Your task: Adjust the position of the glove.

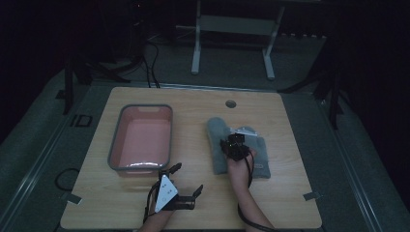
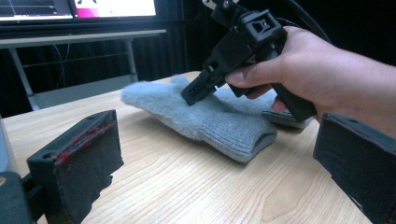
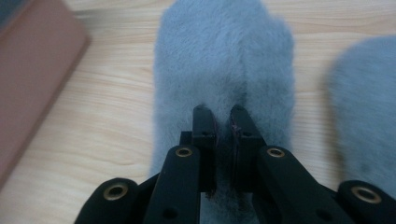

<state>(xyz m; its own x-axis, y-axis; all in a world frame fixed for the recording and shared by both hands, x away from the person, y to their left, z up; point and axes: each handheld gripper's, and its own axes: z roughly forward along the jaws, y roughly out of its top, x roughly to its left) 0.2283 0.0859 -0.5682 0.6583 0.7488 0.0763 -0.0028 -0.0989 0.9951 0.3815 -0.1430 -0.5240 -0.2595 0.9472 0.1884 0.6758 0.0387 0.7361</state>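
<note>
Two fluffy grey mittens lie side by side on the wooden table, one nearer the tray [image 1: 218, 140] and one to its right [image 1: 260, 157]. My right gripper [image 1: 235, 145] points down onto the left mitten [image 3: 224, 60]. Its jaws stand almost together with a ridge of the fleece pinched between them [image 3: 219, 114]. The left gripper view shows that gripper [image 2: 189, 95] in a hand, its tip pressed into the mitten [image 2: 219, 121]. My left gripper [image 1: 187, 178] rests near the front edge, open, with bare table between its jaws [image 2: 215, 172].
A grey-rimmed pink tray [image 1: 115, 145] stands left of the mittens, its corner [image 3: 32, 70] close to the held mitten. The second mitten [image 3: 364, 107] lies right of the jaws. A cable hole [image 1: 230, 104] is at the table's back. A desk frame [image 1: 232, 29] stands behind.
</note>
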